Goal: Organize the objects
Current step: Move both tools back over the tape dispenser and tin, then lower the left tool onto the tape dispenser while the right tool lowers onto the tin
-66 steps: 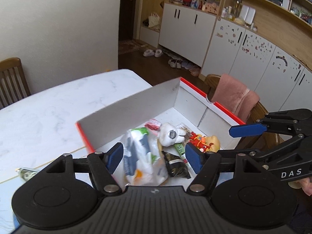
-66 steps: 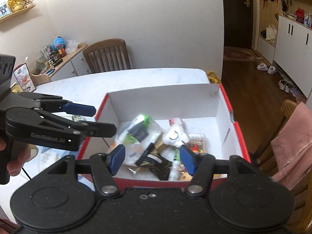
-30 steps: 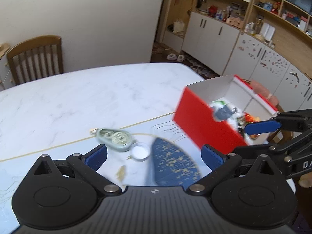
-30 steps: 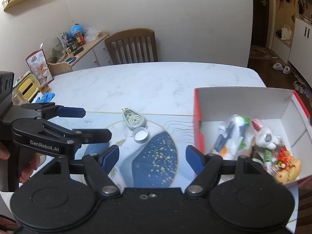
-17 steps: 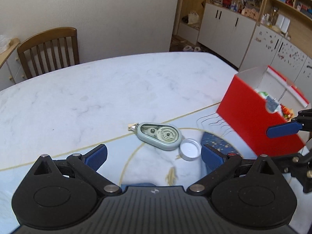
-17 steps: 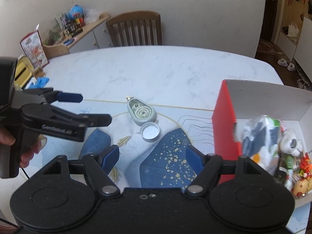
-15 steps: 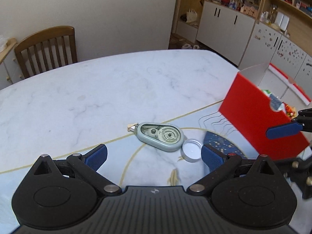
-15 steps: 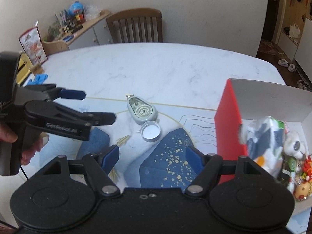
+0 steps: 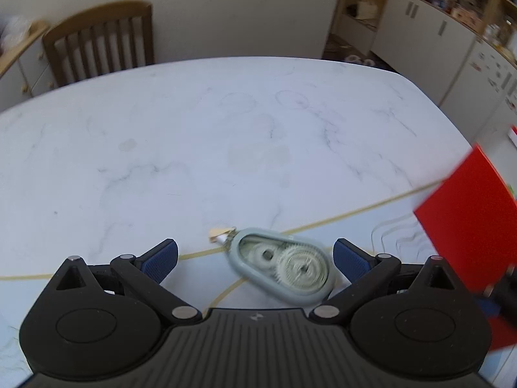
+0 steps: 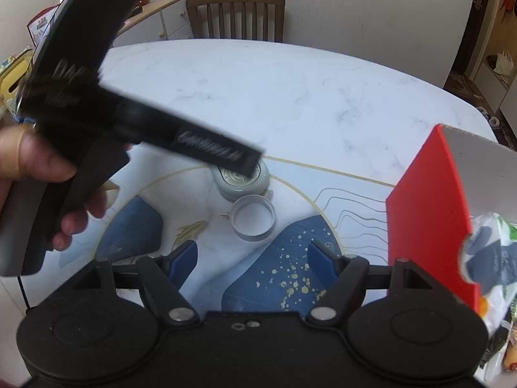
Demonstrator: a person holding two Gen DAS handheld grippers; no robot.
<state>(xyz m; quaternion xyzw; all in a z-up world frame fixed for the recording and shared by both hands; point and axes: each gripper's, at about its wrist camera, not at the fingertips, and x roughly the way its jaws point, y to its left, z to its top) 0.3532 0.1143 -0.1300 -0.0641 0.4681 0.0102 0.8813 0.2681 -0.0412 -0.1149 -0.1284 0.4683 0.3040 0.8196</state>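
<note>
Only the right wrist view shows the one white cap (image 10: 253, 217) and the bagged items (image 10: 491, 265) inside the one red box (image 10: 429, 213) at the surface's (image 9: 226, 123) right edge. One correction tape dispenser (image 9: 282, 270) lies mid-surface between the widely spread left tool (image 9: 255, 257). The right tool (image 10: 252, 258) is spread, holding nothing.

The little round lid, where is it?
In the right wrist view the lid lies on the mat, just in front of the tape roller and left of the red box.
</note>
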